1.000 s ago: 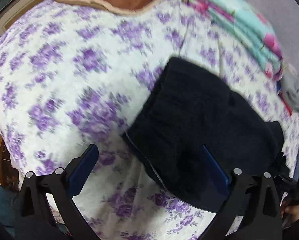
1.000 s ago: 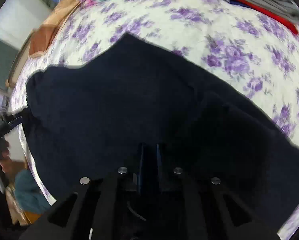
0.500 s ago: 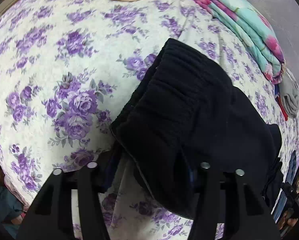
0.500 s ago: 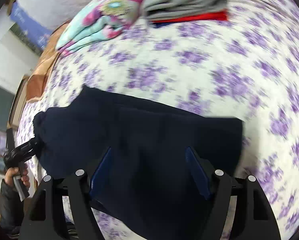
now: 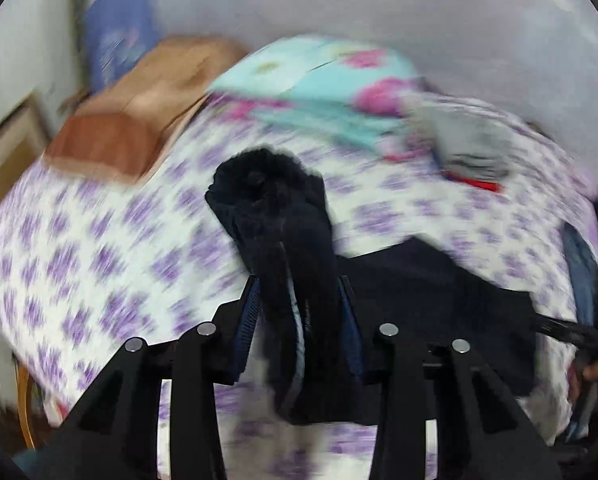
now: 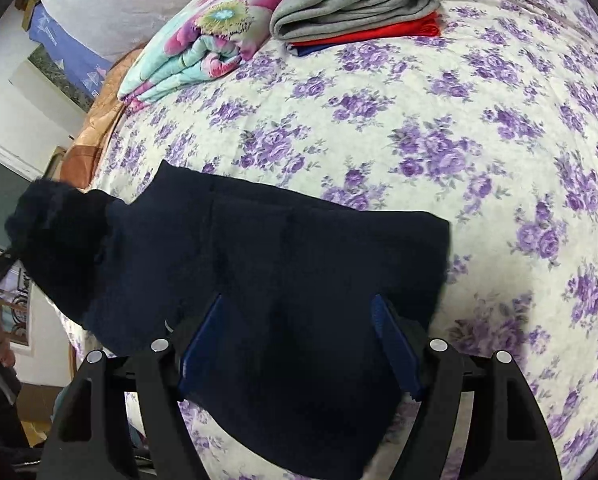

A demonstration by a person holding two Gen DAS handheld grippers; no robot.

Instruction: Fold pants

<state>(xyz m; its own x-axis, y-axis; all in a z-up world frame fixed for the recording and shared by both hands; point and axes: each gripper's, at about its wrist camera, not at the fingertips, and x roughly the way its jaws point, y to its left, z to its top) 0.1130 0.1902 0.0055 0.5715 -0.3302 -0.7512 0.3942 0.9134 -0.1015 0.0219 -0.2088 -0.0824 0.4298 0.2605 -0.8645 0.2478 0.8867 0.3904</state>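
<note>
**Pants part-folded, 1 end lifted**

My left gripper (image 5: 299, 312) is clamped on a bunched end of the dark pants (image 6: 283, 264), raised off the floral bedsheet (image 6: 439, 140). My right gripper (image 6: 299, 340) hangs with jaws spread above the flat part, pads clear of the cloth. The pants lie at the sheet's near edge, well apart from the grey folded stack (image 6: 355, 4). Judged: 1 fold laid, 1 more to carry over and smooth.
</note>
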